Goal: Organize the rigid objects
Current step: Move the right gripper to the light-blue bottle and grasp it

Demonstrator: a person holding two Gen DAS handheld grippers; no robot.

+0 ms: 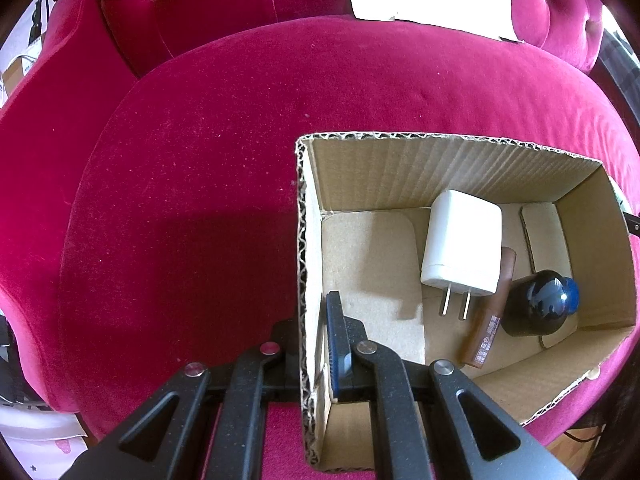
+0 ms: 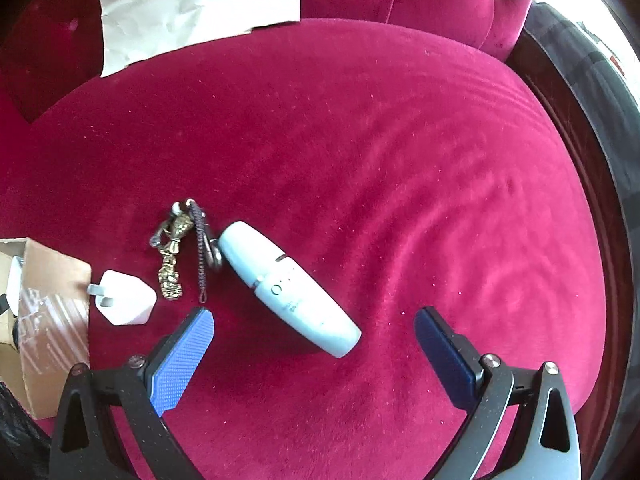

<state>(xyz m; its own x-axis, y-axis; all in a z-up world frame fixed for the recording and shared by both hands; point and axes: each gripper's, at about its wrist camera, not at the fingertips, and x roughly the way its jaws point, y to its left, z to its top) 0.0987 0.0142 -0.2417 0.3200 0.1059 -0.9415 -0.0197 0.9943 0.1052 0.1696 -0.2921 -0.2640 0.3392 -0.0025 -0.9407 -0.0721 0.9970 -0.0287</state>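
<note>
a red velvet seat (image 1: 208,200) carries an open cardboard box (image 1: 440,168) near its front edge. the left gripper (image 1: 316,344) is clamped on the box's near wall. the right gripper (image 2: 314,344) hangs wide over a pale blue device (image 2: 288,288) mid-seat. inside the box lie a white charger (image 1: 460,248), a black round object (image 1: 536,304) and a brown tube (image 1: 490,320). a white plug (image 2: 124,300) and keychain (image 2: 176,252) sit just beside the box.
</note>
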